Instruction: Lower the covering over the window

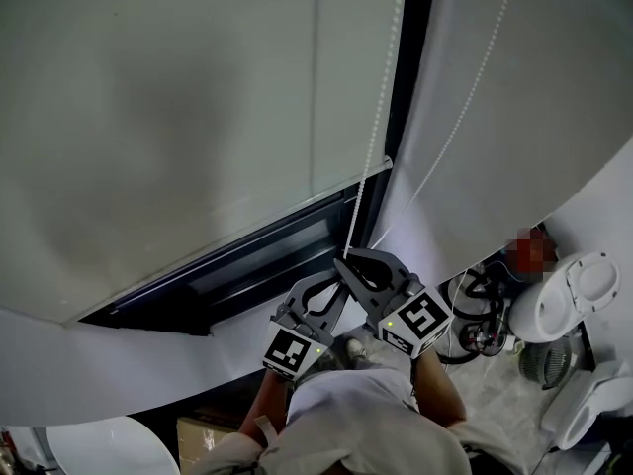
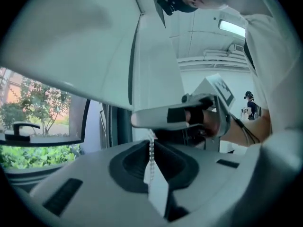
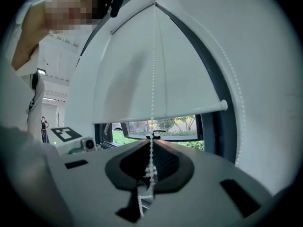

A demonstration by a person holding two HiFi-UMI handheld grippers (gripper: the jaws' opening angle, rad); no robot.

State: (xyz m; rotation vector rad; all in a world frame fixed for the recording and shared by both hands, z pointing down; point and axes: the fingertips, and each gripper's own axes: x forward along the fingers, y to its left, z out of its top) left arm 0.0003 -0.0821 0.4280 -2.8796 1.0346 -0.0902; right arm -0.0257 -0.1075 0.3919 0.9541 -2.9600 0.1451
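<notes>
Right gripper [image 3: 150, 141] pinches bead chain [image 3: 153, 79]; head view seemingly hides contact.

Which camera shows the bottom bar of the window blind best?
The right gripper view: the bottom bar runs whole across the window, greenery showing beneath. The head view sees it from above, slanting. The left gripper view catches only one stretch of its edge, close up.

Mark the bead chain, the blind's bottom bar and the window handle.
bead chain [image 3: 153, 70]: right gripper view, the taut strand in front of the blind.
blind's bottom bar [image 3: 189, 110]: right gripper view, right half of the bar.
window handle [image 2: 24, 125]: left gripper view, the black lever.
</notes>
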